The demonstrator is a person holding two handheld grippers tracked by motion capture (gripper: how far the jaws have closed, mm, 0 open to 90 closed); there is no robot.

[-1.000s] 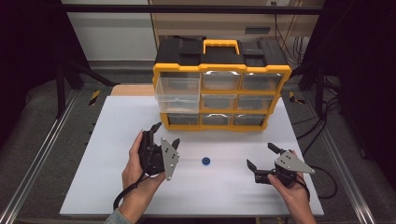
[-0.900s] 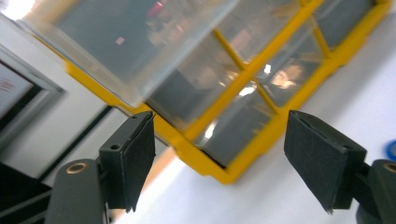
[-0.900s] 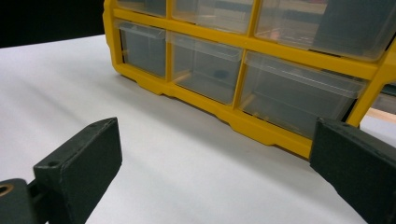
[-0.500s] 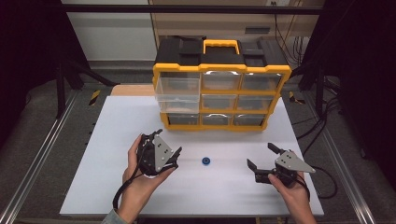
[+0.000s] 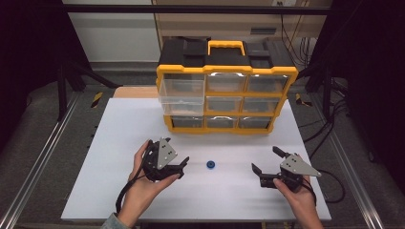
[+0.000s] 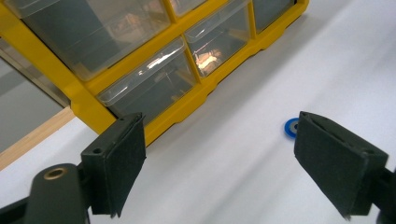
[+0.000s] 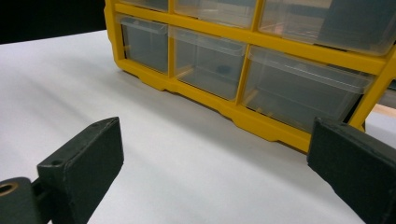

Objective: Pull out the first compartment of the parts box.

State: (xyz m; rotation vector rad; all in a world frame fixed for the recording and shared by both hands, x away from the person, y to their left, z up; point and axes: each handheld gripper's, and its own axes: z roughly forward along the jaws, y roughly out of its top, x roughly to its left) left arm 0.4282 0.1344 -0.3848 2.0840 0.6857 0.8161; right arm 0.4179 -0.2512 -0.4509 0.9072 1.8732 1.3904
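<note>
Small blue ring (image 5: 210, 164) lies flat on the white table (image 5: 119, 119), roughly midway between the 2 grippers and in front of the yellow drawer organizer (image 5: 224, 88). Left gripper (image 5: 181, 164) sits just left of the ring, tips pointing toward it, not touching; its jaws have just been opening and stand apart with nothing between them. In the left gripper view the ring (image 6: 290, 127) peeks out beside one jaw. Right gripper (image 5: 266, 165) rests well to the ring's right, jaws wide, empty. Organizer's upper-left clear drawer (image 5: 180, 93) juts forward.
</note>
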